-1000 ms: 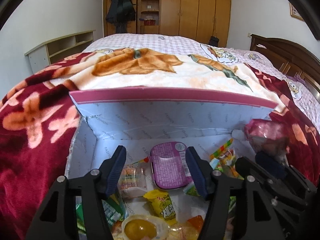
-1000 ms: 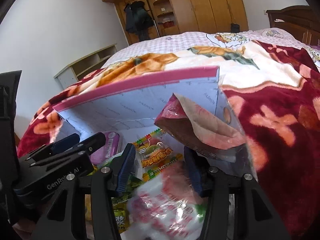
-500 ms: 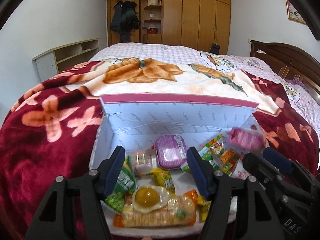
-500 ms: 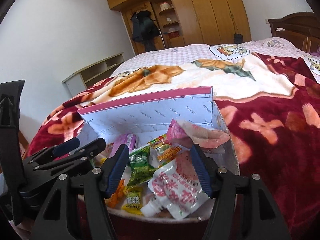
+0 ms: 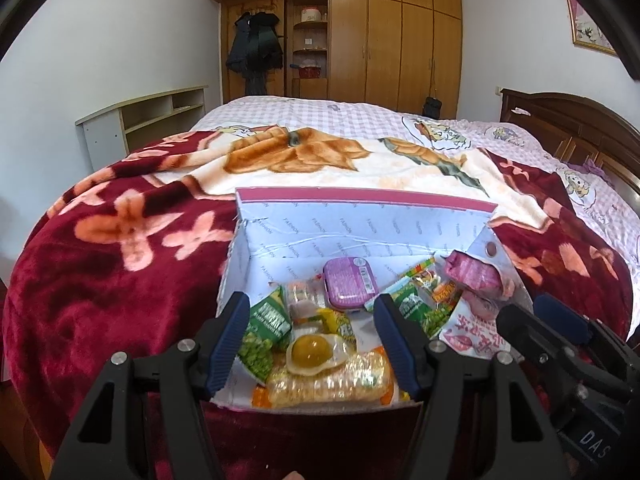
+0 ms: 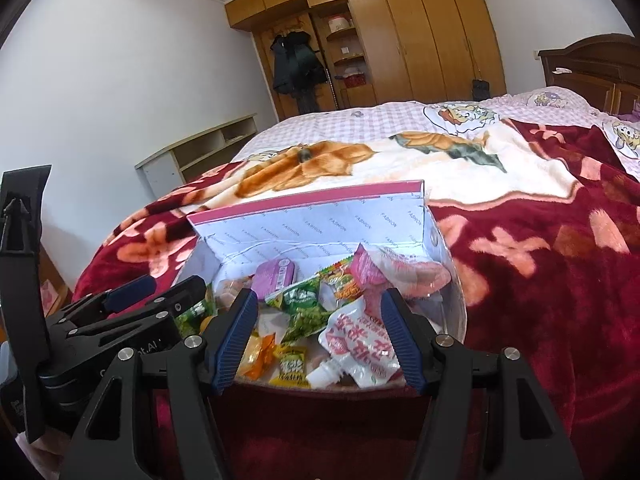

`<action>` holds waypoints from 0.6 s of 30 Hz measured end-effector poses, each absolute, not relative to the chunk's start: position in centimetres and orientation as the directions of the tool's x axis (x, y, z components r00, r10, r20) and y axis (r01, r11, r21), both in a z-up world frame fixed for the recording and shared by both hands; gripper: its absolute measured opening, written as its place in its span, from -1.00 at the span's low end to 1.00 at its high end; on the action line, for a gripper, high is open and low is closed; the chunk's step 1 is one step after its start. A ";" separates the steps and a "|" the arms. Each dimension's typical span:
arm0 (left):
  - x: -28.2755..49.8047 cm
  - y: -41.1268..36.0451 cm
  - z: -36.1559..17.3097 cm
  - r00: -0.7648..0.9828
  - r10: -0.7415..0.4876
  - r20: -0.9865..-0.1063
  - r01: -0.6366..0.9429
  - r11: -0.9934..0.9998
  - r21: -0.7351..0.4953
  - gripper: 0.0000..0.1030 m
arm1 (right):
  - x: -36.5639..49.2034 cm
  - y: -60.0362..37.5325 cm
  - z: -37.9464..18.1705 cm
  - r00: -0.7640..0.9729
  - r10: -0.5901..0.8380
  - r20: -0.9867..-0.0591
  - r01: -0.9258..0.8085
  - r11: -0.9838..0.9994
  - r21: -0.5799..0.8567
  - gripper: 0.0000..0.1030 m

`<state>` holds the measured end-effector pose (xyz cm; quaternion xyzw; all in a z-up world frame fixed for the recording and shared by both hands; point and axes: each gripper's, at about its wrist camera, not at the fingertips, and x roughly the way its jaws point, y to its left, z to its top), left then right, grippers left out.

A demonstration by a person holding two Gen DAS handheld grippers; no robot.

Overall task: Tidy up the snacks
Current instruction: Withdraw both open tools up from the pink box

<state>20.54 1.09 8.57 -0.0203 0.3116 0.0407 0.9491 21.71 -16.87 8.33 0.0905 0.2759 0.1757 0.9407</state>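
Observation:
An open box [image 5: 360, 232] with a pink rim and white printed lining lies on the bed, full of snacks. Among them are a purple tin [image 5: 350, 282], green pea packets [image 5: 266, 320], a fried-egg gummy [image 5: 314, 350], a yellow cracker pack [image 5: 328, 380], a pink bag [image 5: 476, 276] and a white-and-red spout pouch [image 6: 360, 340]. My left gripper [image 5: 312, 298] hovers open in front of the box's near edge, holding nothing. Beside it on the right, my right gripper [image 6: 320, 294] is also open and empty, and the pouch lies loose in the box [image 6: 312, 220] beyond it.
The box rests on a dark red floral blanket [image 5: 120, 272] near the bed's foot edge. A pink checked sheet [image 5: 320, 112] covers the far half. A wooden headboard [image 5: 568, 120] stands right, a low white shelf [image 5: 148, 120] left, and a wardrobe [image 5: 380, 48] behind.
Both grippers have pulled back and risen away from the box, which now looks smaller and farther off. The right jaws stand a little wider. The snacks stay in the box.

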 end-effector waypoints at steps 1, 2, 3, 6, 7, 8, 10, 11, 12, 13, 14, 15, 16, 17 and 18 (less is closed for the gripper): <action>20.2 1.1 8.6 0.802 0.065 -0.594 -0.090 0.996 -0.013 0.32 | 21.3 -16.9 8.3 0.786 0.382 -0.486 -0.282 0.921 0.268 0.27; 19.9 1.1 8.5 0.802 0.064 -0.594 -0.090 0.996 -0.013 0.32 | 21.0 -16.9 8.4 0.787 0.381 -0.486 -0.281 0.922 0.267 0.27; 19.6 1.1 8.5 0.802 0.064 -0.594 -0.089 0.996 -0.013 0.32 | 20.7 -17.0 8.3 0.787 0.380 -0.486 -0.280 0.922 0.268 0.27; 19.1 1.1 8.4 0.801 0.061 -0.595 -0.088 0.996 -0.016 0.32 | 20.1 -17.0 8.3 0.787 0.379 -0.486 -0.280 0.922 0.265 0.27; 18.7 1.0 8.3 0.801 0.059 -0.596 -0.087 0.996 -0.018 0.32 | 19.8 -17.0 8.3 0.788 0.378 -0.487 -0.279 0.923 0.265 0.27; 18.4 1.0 8.2 0.800 0.057 -0.598 -0.086 0.996 -0.020 0.32 | 19.4 -17.1 8.2 0.788 0.377 -0.487 -0.279 0.923 0.264 0.27; 17.8 0.9 7.9 0.797 0.053 -0.602 -0.084 0.996 -0.023 0.32 | 18.8 -17.2 8.1 0.787 0.375 -0.490 -0.276 0.924 0.263 0.27; 17.6 0.8 7.7 0.794 0.051 -0.606 -0.082 0.996 -0.024 0.32 | 18.5 -17.2 8.0 0.787 0.371 -0.493 -0.273 0.926 0.261 0.27; 17.3 0.7 7.5 0.792 0.049 -0.609 -0.081 0.996 -0.024 0.32 | 18.3 -17.2 7.9 0.786 0.370 -0.496 -0.272 0.927 0.260 0.27; 17.1 0.6 7.3 0.789 0.047 -0.613 -0.080 0.996 -0.026 0.32 | 18.1 -17.2 7.7 0.784 0.367 -0.500 -0.270 0.928 0.258 0.27; 16.9 0.5 7.1 0.786 0.046 -0.617 -0.079 0.996 -0.027 0.32 | 18.0 -17.2 7.6 0.782 0.366 -0.505 -0.268 0.928 0.258 0.27; 16.9 0.5 6.9 0.782 0.045 -0.622 -0.078 0.997 -0.027 0.32 | 17.8 -17.2 7.5 0.779 0.366 -0.510 -0.267 0.929 0.257 0.27; 16.7 0.4 6.7 0.777 0.043 -0.627 -0.078 0.997 -0.028 0.32 | 17.7 -17.1 7.3 0.776 0.364 -0.516 -0.265 0.929 0.257 0.27; 16.7 0.4 6.5 0.775 0.042 -0.631 -0.077 0.997 -0.028 0.32 | 17.6 -17.1 7.2 0.774 0.362 -0.519 -0.264 0.930 0.256 0.27; 16.6 0.3 6.3 0.771 0.041 -0.635 -0.076 0.997 -0.028 0.32 | 17.5 -17.1 7.1 0.773 0.361 -0.522 -0.262 0.930 0.256 0.27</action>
